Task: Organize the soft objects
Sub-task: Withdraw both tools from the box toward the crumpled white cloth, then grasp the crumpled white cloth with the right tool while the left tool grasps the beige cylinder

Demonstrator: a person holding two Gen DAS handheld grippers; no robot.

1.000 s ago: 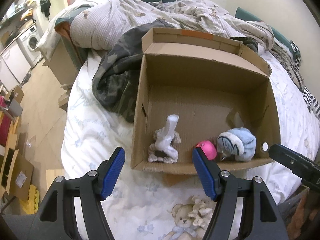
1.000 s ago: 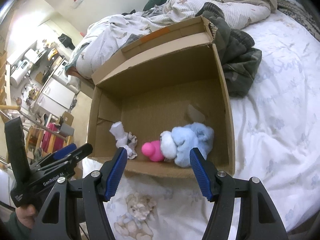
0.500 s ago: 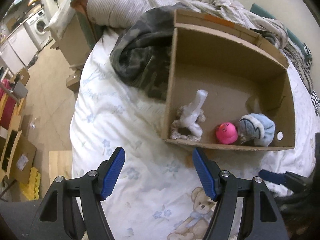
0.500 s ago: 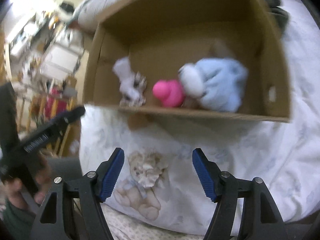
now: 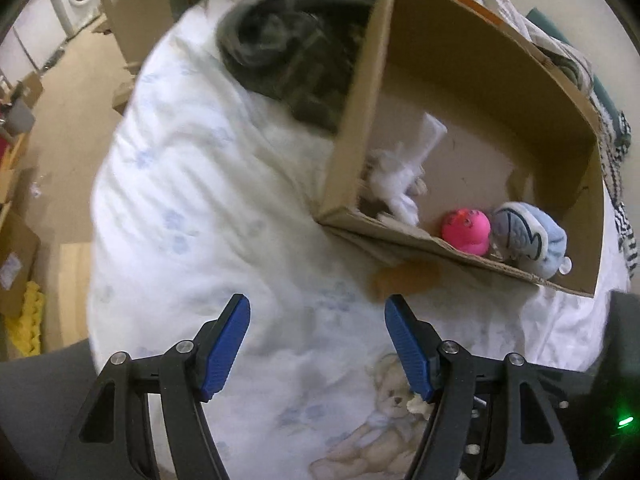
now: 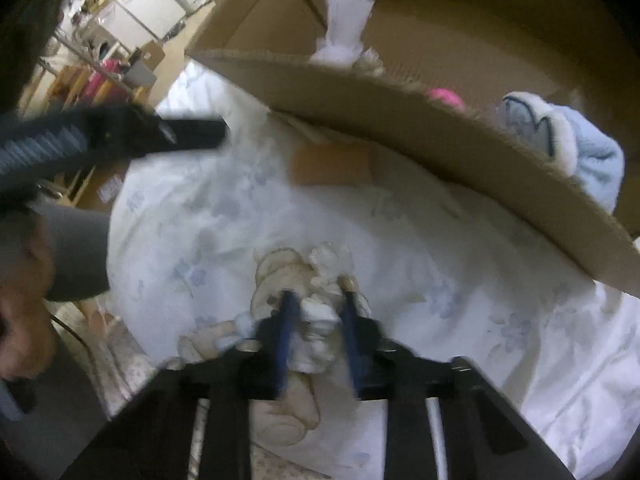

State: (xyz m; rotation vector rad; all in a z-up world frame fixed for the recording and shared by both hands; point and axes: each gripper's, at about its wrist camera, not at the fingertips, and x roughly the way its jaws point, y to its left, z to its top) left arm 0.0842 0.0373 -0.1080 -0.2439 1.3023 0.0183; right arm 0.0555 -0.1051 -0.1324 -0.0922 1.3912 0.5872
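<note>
The right gripper [image 6: 316, 312] has its blue-padded jaws drawn narrow around a small white and cream plush toy [image 6: 320, 304] that lies on the white floral bedsheet [image 6: 460, 280], over the printed teddy bear picture [image 6: 276, 276]; motion blur hides how firmly the pads press. The left gripper [image 5: 318, 344] hangs above the sheet with its jaws wide and nothing between them, the same plush toy [image 5: 416, 402] just showing beside its right finger [image 5: 408, 356]. Farther off, to the right, an open brown cardboard box [image 5: 480, 80] sits on the bed; its near wall stands between the grippers and the contents. Inside, along that near wall, are a white fuzzy soft toy [image 5: 400, 176] at the left, a round pink ball-like toy [image 5: 466, 230] in the middle, and a pale blue plush item [image 5: 528, 240] at the right, touching the pink one. A dark grey-green crumpled garment [image 5: 288, 40] lies against the box's left side.
</note>
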